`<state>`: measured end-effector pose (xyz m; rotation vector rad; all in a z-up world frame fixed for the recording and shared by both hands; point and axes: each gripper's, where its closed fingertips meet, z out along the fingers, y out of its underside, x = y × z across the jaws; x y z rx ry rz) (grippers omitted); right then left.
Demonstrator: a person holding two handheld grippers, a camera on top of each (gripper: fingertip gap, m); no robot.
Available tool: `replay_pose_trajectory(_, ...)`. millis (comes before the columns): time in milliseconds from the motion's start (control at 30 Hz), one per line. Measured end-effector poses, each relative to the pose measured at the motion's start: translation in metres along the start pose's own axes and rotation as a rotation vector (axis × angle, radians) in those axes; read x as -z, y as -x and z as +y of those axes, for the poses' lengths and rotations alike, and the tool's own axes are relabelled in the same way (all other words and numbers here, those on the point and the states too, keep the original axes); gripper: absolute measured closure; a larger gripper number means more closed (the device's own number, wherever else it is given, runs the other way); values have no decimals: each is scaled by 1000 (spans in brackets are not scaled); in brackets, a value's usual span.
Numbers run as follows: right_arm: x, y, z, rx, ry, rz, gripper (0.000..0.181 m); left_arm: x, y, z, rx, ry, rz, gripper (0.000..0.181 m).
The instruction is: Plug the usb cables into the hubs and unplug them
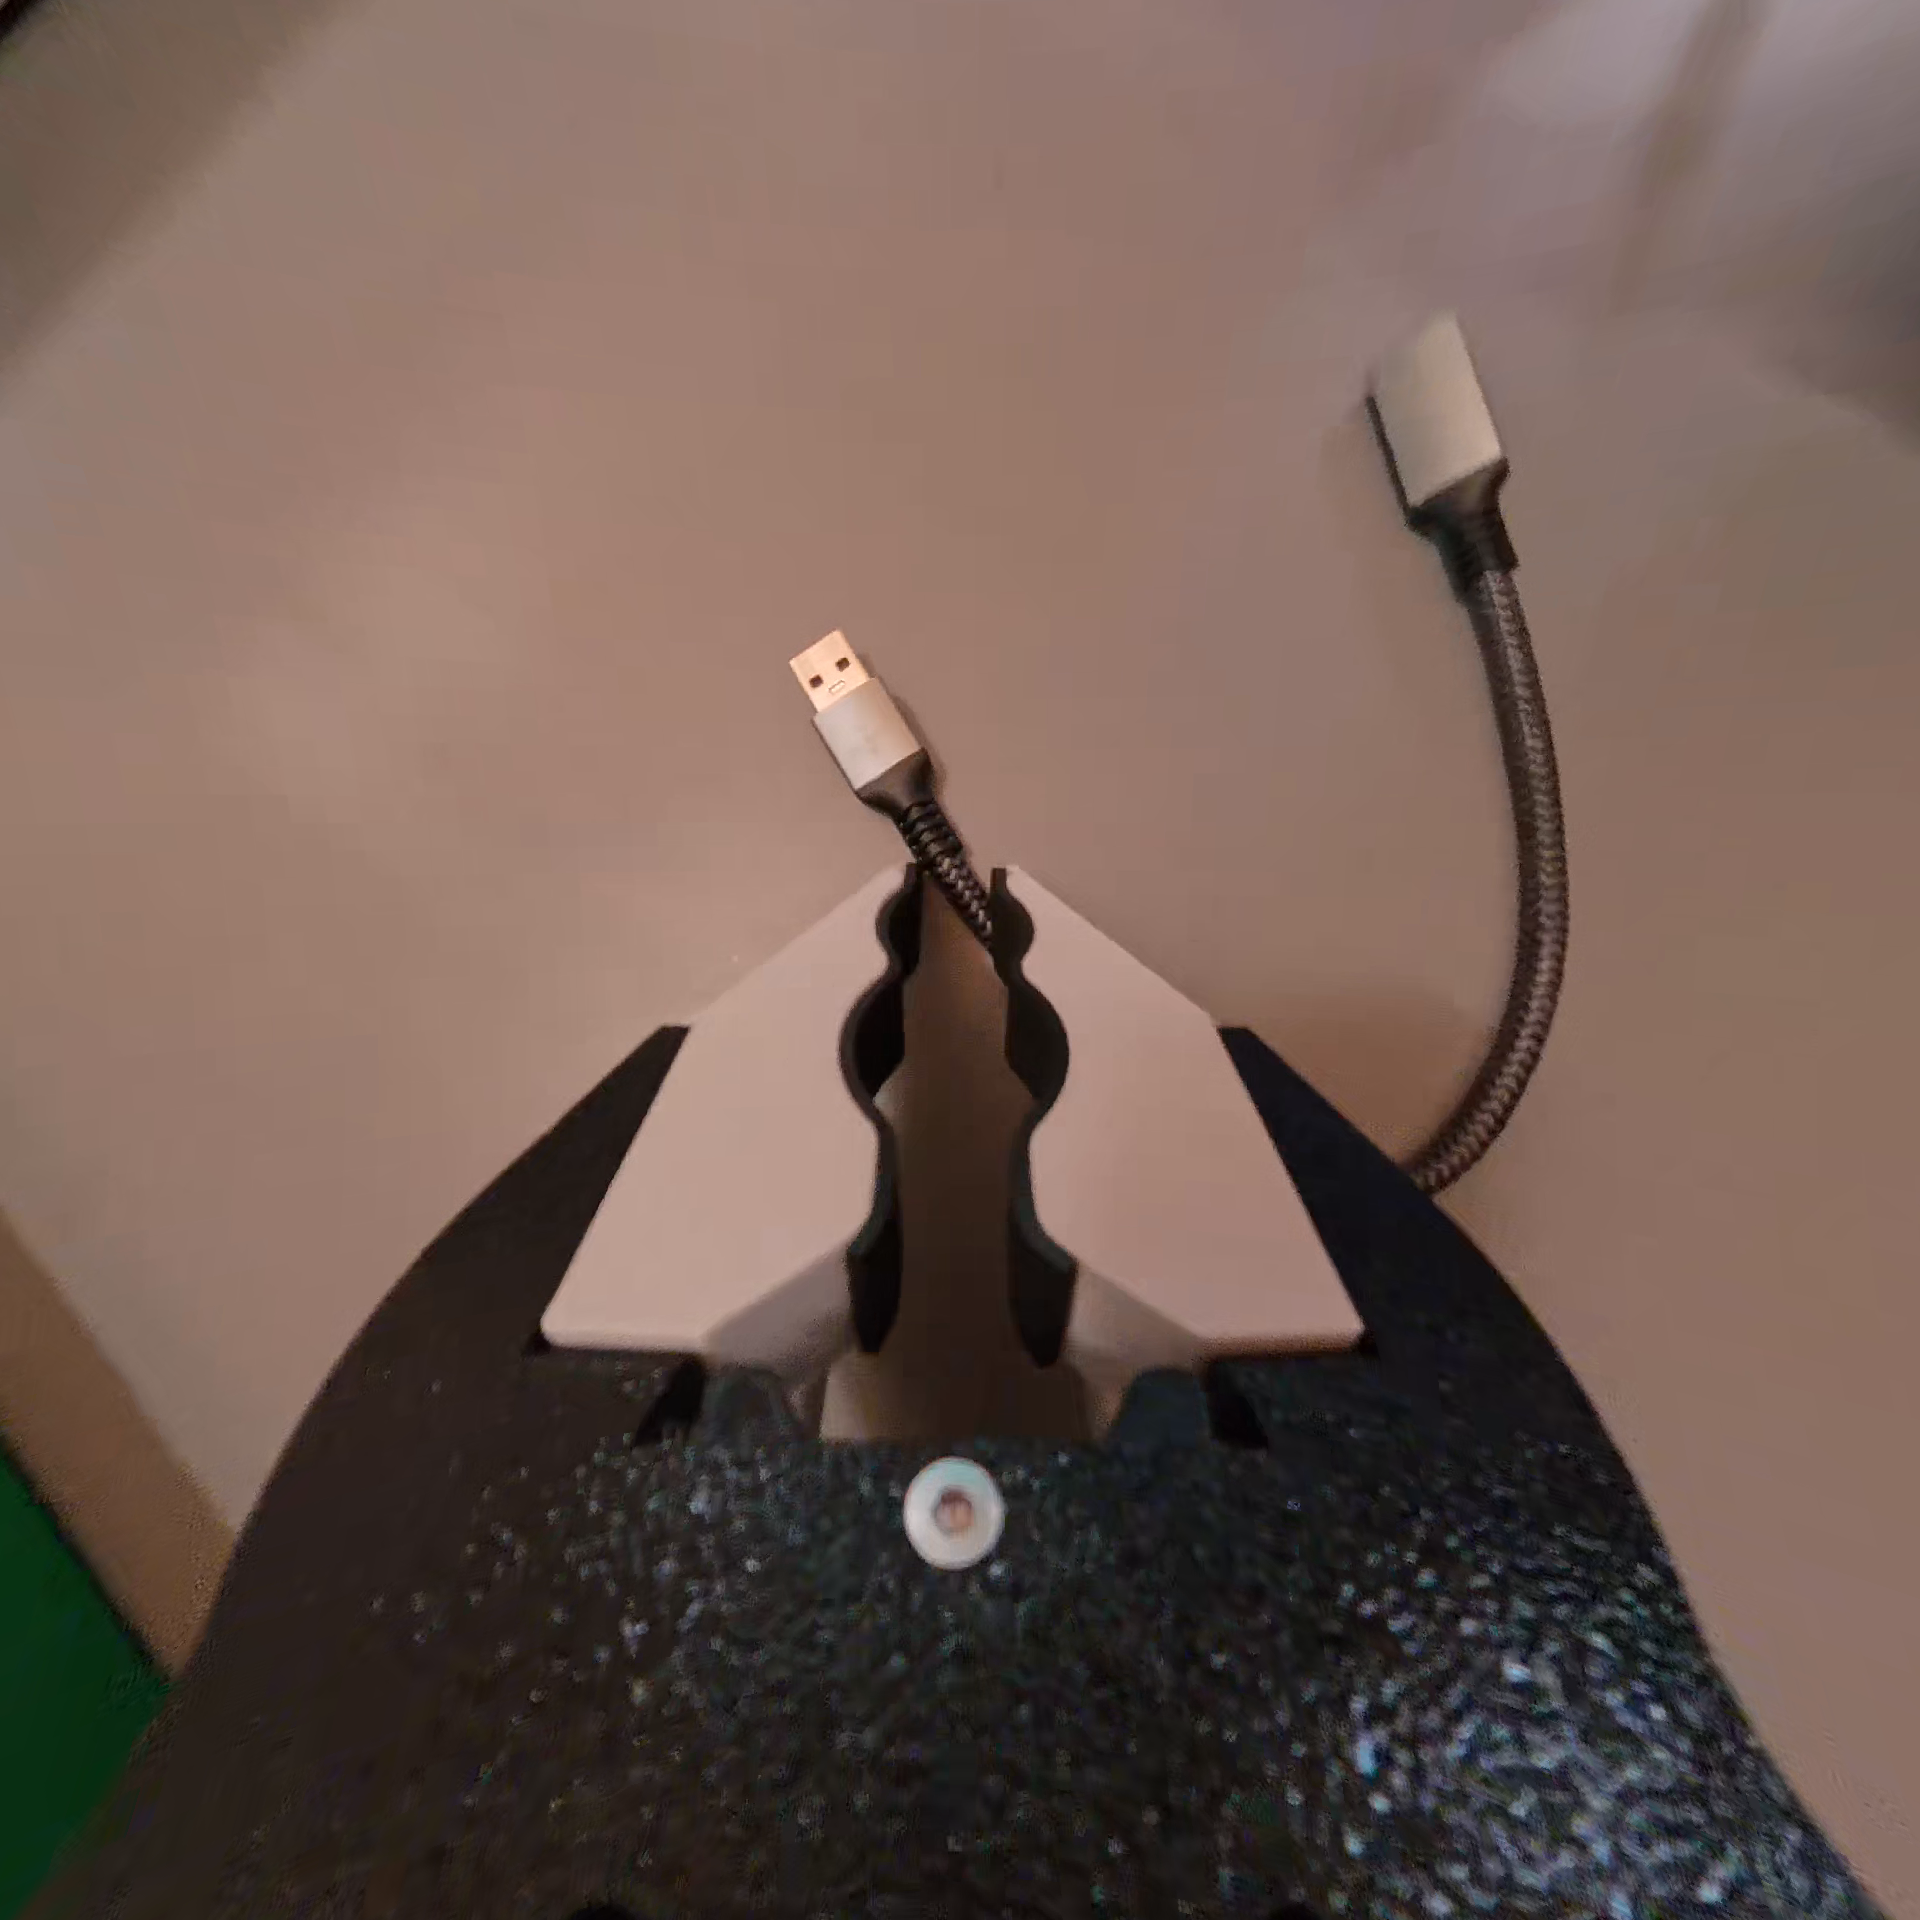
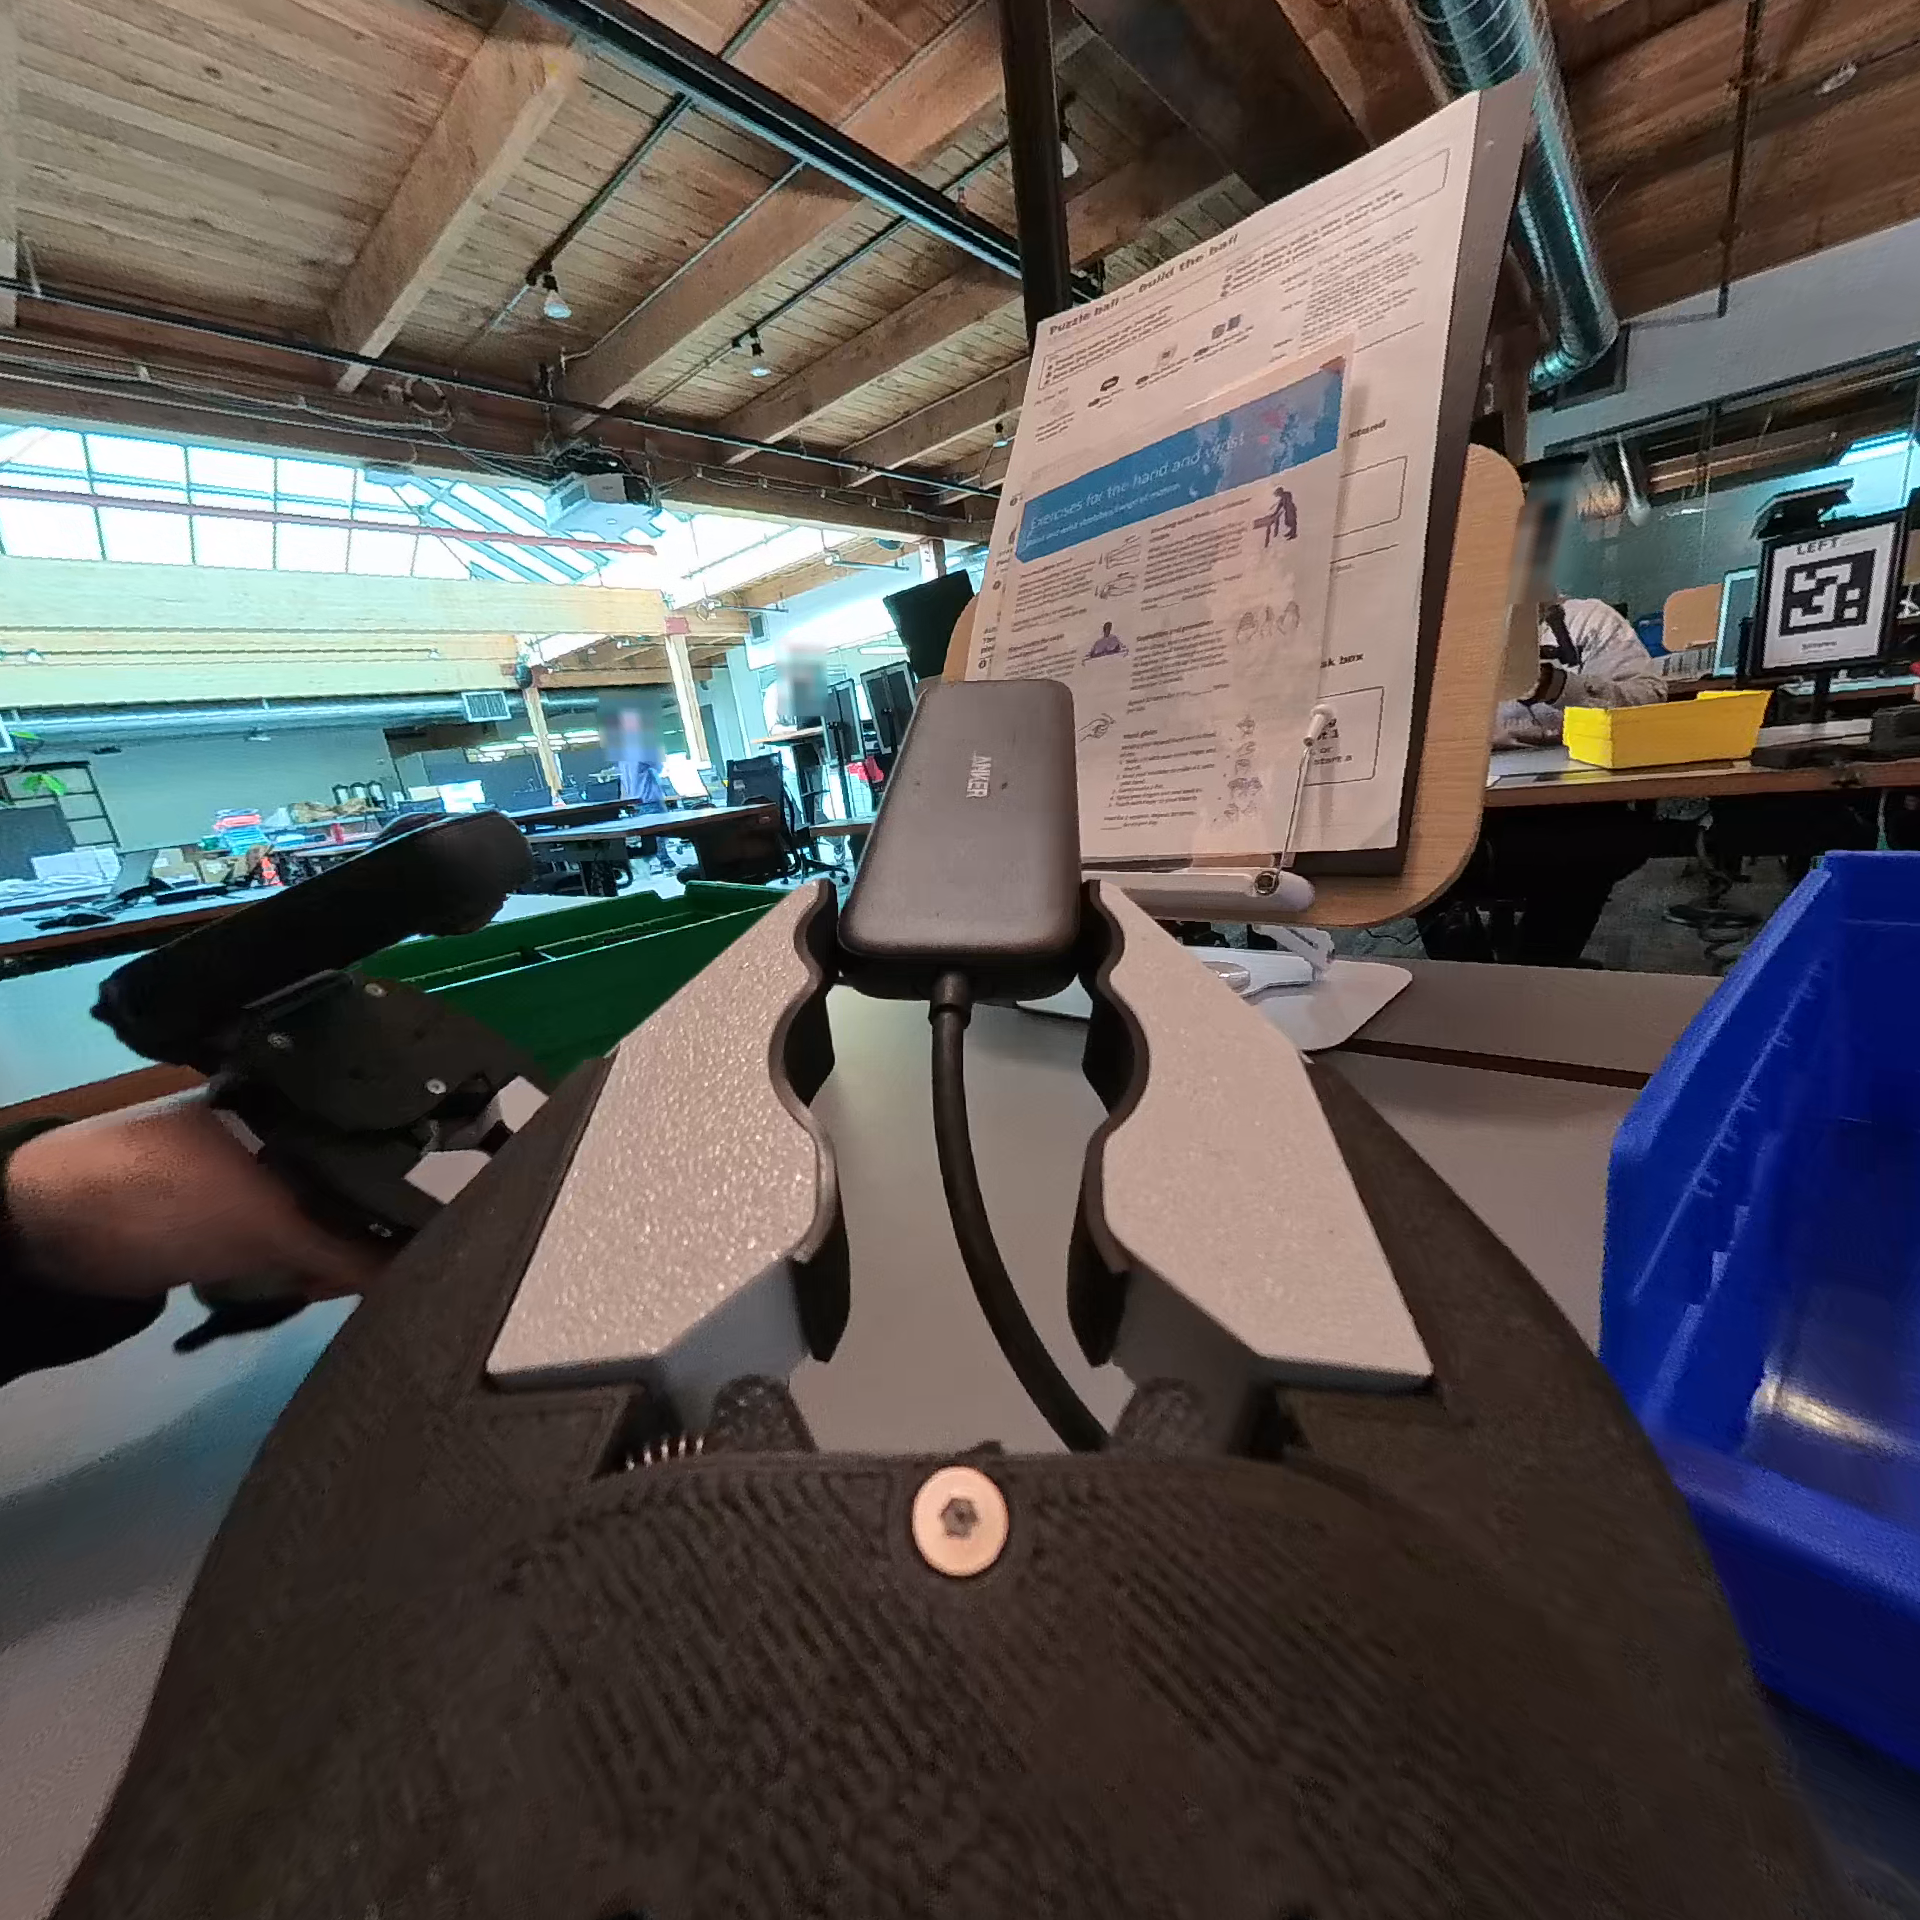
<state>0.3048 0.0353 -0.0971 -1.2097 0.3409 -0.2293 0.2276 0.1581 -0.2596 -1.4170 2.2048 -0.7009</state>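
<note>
In the left wrist view my left gripper (image 1: 956, 878) is shut on a braided grey-black USB cable (image 1: 961, 873) just behind its plug. The silver USB-A plug (image 1: 847, 698) sticks out past the fingertips, above the grey table (image 1: 416, 623). The cable's other end, a grey connector (image 1: 1439, 426) on thick braid, lies on the table to the right. In the right wrist view my right gripper (image 2: 961, 930) is shut on a dark grey USB hub (image 2: 971, 821), held tilted up above the table, its black lead (image 2: 977, 1195) running back between the fingers. The left gripper (image 2: 343, 997) shows at the left, held by a hand.
A blue plastic bin (image 2: 1766, 1247) stands close on the right. A green tray (image 2: 582, 956) lies beyond the left gripper. A document stand with printed sheets (image 2: 1247, 582) rises behind the hub. Farther off are workbenches, a yellow bin (image 2: 1662, 727) and people.
</note>
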Motion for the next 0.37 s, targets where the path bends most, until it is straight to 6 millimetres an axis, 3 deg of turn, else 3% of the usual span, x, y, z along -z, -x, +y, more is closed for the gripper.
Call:
replay_pose_trajectory(33, 0, 0, 0, 1, 1, 1, 136, 1, -2, 0, -101, 0, 26, 171)
replay_pose_trajectory(100, 0, 0, 0, -5, -1, -1, 136, 3, -3, 1, -323, -10, 77, 171)
replay_pose_trajectory(167, 0, 0, -1, -7, -2, -4, 136, 4, -1, 4, -428, -15, 108, 174)
replay_pose_trajectory(233, 0, 1, 0, -4, 3, -8, 136, 6, 1, 6, -396, -8, 140, 175)
replay_pose_trajectory(367, -2, 3, 3, 9, 23, -18, 136, 5, -7, -1, -303, -47, 193, 154)
